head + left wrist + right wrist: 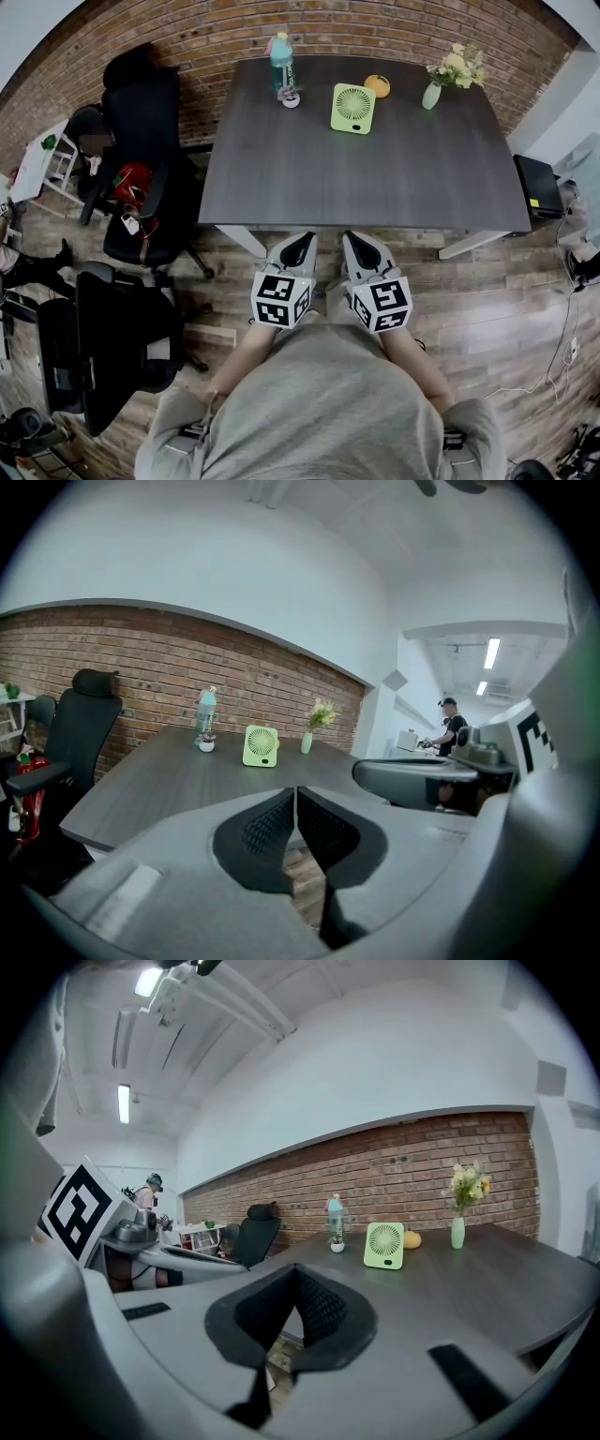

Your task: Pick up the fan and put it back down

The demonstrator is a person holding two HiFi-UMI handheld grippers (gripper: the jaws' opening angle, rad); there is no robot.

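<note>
A small light-green fan (353, 108) stands upright near the far edge of the dark table (356, 178); it also shows as the fan (261, 745) in the left gripper view and the fan (384, 1245) in the right gripper view. My left gripper (298, 248) and right gripper (359, 247) are held side by side off the table's near edge, well short of the fan. Both are shut with nothing between their pads; the left gripper (295, 791) and right gripper (297, 1273) show their jaws meeting.
On the table's far side stand a teal bottle (281, 62), a tiny potted plant (290, 97), an orange fruit (378, 85) and a vase of flowers (432, 94). Black office chairs (141, 178) sit to the left. A person (450, 733) stands in the distance.
</note>
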